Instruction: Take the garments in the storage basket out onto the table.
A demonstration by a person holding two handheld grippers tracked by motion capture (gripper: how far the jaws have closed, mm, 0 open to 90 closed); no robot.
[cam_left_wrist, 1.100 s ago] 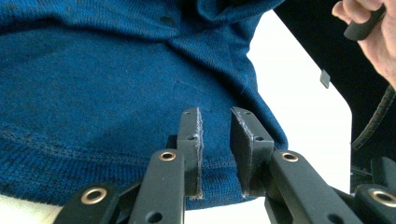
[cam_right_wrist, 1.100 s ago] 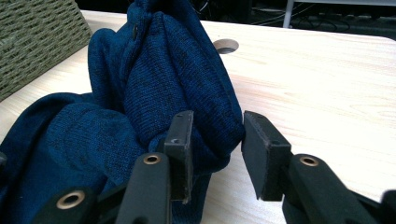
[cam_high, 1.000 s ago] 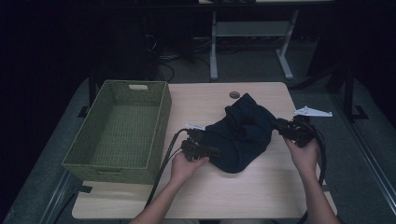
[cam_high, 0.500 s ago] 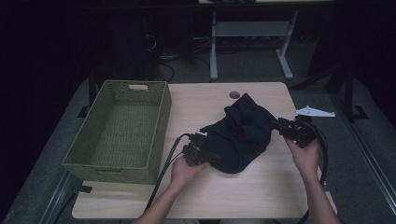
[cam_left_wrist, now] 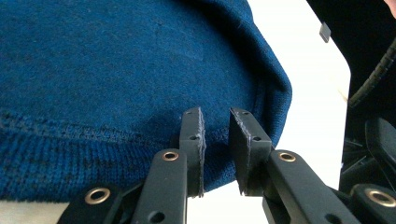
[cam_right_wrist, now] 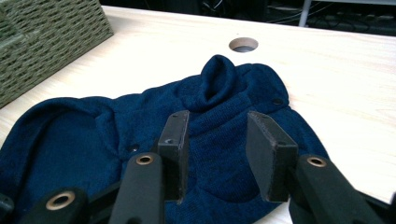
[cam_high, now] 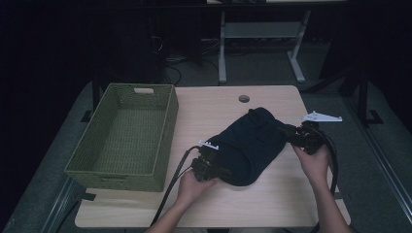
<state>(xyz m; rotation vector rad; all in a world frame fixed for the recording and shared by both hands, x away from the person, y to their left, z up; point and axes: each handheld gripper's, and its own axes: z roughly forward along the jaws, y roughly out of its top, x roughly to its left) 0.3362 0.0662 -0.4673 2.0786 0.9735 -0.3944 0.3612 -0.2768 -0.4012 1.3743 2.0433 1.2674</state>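
A dark blue knitted garment [cam_high: 250, 143] lies bunched on the light wooden table [cam_high: 272, 199], right of centre. My left gripper [cam_high: 226, 172] is at its near-left edge. In the left gripper view the jaws stand a little apart at the ribbed hem [cam_left_wrist: 116, 177], and the left gripper [cam_left_wrist: 215, 114] pinches nothing. My right gripper [cam_high: 286, 132] is at the garment's right side. It hangs open [cam_right_wrist: 217, 116] just above the knit [cam_right_wrist: 224, 93], pointing at a raised fold [cam_right_wrist: 217, 77].
A green woven basket [cam_high: 167, 121] with nothing in it stands on the left of the table; its corner [cam_right_wrist: 46, 42] shows in the right gripper view. A round cable hole [cam_high: 244, 98] sits behind the garment. Black cables trail off the table's near edge.
My left gripper has slid a short way along the garment's edge, toward the near side and slightly right. The right gripper has stayed where it was.
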